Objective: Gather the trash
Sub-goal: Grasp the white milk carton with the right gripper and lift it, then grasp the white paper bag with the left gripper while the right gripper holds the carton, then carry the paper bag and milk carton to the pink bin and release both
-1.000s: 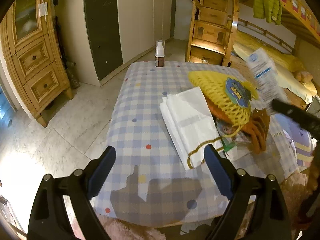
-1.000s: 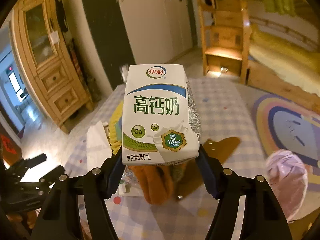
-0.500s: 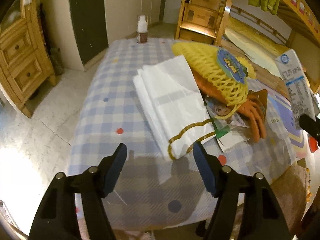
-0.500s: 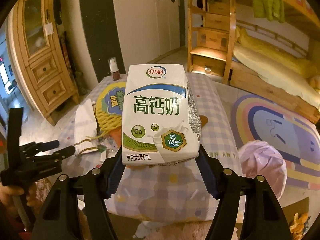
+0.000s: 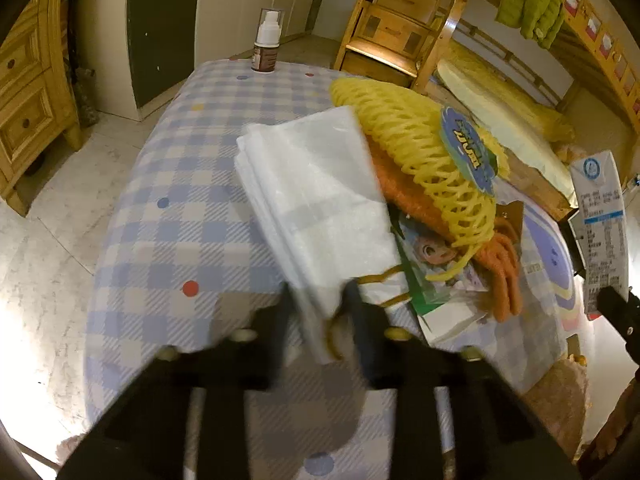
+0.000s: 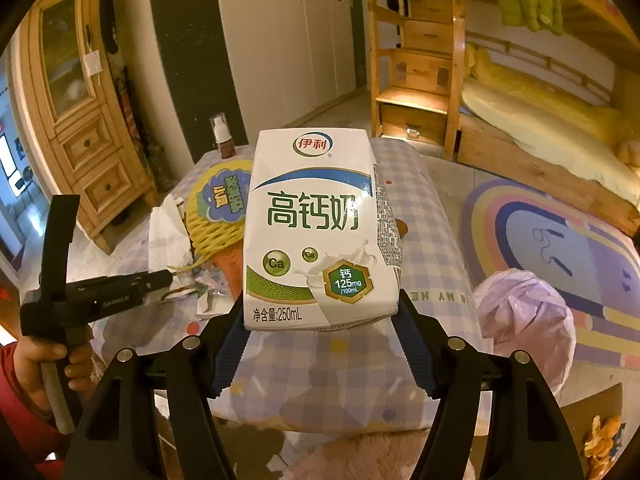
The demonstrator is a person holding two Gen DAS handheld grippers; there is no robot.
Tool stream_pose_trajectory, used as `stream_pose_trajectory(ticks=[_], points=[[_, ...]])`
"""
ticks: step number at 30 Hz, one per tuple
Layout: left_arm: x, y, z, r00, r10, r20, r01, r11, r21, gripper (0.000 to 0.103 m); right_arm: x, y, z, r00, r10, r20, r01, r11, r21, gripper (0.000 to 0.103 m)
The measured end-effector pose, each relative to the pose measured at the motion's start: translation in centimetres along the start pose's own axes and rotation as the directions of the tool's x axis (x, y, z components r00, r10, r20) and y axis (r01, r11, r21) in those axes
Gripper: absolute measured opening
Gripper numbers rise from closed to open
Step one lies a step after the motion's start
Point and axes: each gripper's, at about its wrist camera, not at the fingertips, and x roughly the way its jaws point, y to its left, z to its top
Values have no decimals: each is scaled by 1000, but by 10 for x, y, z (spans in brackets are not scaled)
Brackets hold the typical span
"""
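Observation:
My right gripper (image 6: 320, 344) is shut on a white and green milk carton (image 6: 320, 232), held upright above the near edge of the checked table (image 6: 420, 248). The carton also shows in the left wrist view (image 5: 600, 232) at the far right. My left gripper (image 5: 320, 312) has its fingers closed around the near edge of a folded white plastic bag (image 5: 316, 204) that lies on the table (image 5: 180, 216). The left gripper also shows in the right wrist view (image 6: 160, 278). A yellow foam net (image 5: 424, 160), orange peel (image 5: 504, 276) and printed wrappers (image 5: 432, 264) lie beside the bag.
A brown pump bottle (image 5: 266, 46) stands at the table's far edge. A pink plastic bag (image 6: 528, 328) stands on the floor right of the table. A wooden cabinet (image 6: 80, 120) is at left, a bunk bed (image 6: 540, 112) at right. More peel (image 6: 602, 440) lies on the floor.
My left gripper has moved forward and closed its fingers on the white bag's near edge. My right gripper with the carton has pulled back slightly from the table.

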Motion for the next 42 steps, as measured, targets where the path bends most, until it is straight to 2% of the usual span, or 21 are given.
stream_pose_trajectory(ticks=[1,4,9,12,14,19,23,27,30,35,36,39,42], points=[[-4,0,-1,1000,-1,9,1,1000,1,4,0,0,0,1000,0,1,0,1000,0,69],[-29,-1,-2,997,14,80,-15,1000,13,3,-4,-1,0,1000,-3,8,3,1000,-1,69],[-92,-8,-9,972,55,230,-75,994,79,3,-10,-3,0,1000,0,20,0,1000,5,69],[-110,-17,-15,962,80,260,-118,984,132,3,-11,-3,-1,1000,5,26,-6,1000,8,69],[-115,-20,-18,965,56,258,-97,984,148,3,-13,-5,-2,1000,12,27,-12,1000,12,69],[-118,-25,-19,970,-60,237,21,986,165,3,-22,-11,-2,999,8,44,-9,1000,22,69],[-116,-36,-20,970,-85,227,40,980,193,3,-31,-21,-3,998,-1,60,-1,999,46,69],[-114,-50,-20,968,-139,209,90,970,226,3,-40,-35,-8,997,-25,73,19,997,75,69],[-116,-60,-22,960,-194,200,142,958,248,3,-50,-49,-10,995,-47,92,37,994,100,69],[-120,-82,-20,920,-338,197,269,913,308,3,-62,-73,-16,989,-92,119,74,986,149,69],[-119,-86,-19,920,-340,197,268,910,317,3,-63,-79,-17,988,-100,120,80,984,159,69],[-109,-108,-15,938,-289,190,209,911,355,3,-62,-100,-25,985,-135,106,113,974,195,69],[-91,-140,-13,946,-282,160,196,891,410,3,-62,-118,-35,983,-160,87,136,963,232,69]])
